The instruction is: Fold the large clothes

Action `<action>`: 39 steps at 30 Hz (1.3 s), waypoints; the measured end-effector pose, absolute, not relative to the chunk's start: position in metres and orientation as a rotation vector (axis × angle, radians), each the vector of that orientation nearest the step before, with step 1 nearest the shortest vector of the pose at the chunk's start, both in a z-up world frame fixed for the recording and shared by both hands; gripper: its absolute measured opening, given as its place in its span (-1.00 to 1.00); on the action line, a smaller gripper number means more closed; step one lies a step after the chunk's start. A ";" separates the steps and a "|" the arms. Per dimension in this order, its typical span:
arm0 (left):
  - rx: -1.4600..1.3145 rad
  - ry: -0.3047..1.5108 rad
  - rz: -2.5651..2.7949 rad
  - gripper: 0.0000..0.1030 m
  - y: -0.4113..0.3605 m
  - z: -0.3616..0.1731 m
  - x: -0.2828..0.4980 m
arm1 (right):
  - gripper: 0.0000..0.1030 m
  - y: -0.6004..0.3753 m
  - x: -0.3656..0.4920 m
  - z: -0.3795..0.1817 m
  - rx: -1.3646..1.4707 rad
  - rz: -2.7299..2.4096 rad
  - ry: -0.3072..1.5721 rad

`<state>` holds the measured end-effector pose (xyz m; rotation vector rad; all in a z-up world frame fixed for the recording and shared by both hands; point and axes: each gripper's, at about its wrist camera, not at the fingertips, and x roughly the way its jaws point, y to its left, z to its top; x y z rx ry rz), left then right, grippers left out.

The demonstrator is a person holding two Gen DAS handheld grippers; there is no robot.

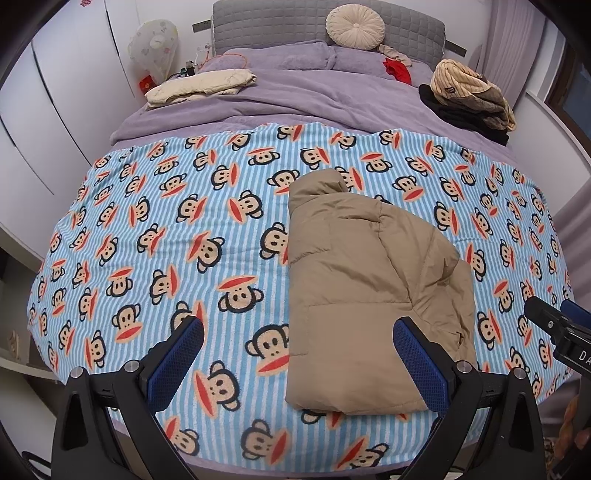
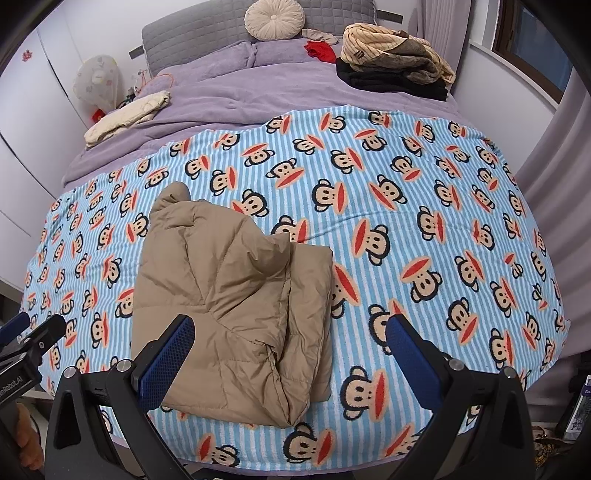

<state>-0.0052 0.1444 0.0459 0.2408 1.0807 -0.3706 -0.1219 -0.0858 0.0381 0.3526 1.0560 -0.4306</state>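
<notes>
Above the bed's near edge, the left hand-held gripper [image 1: 299, 350] and right hand-held gripper [image 2: 290, 347] are hovering wide open, empty. The tan puffer jacket [image 1: 362, 288] is lying folded on the monkey blanket [image 1: 166, 229]; probably light, puffy, slippery, best pinched at its near hem.

bed cover: blue-and-white striped blanket with monkey-face print [image 1: 155, 206], spread flat over near half of bed
bedding: lilac fleece duvet [image 1: 295, 96], rumpled, far half; two matching pillows [image 1: 288, 55] at grey quilted headboard [image 1: 258, 22]
cushion: round cream pleated cushion [image 1: 355, 26], leaning on headboard
far left: folded cream padded garment [image 1: 201, 85] on duvet
far right: pile of striped beige and black clothes [image 1: 469, 98]; small red cloth [image 1: 398, 71] near pillows
beside bed: fan under floral dust cover [image 1: 153, 46]; white wardrobe doors [image 1: 55, 92]
</notes>
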 end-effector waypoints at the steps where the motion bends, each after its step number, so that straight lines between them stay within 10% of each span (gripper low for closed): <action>1: 0.242 1.082 -0.370 0.99 0.143 0.045 -0.005 | 1.00 -0.086 -0.122 0.038 0.352 -0.431 1.056; 39: 0.257 1.077 -0.343 0.99 0.142 0.043 0.000 | 1.00 -0.088 -0.121 0.037 0.360 -0.423 1.064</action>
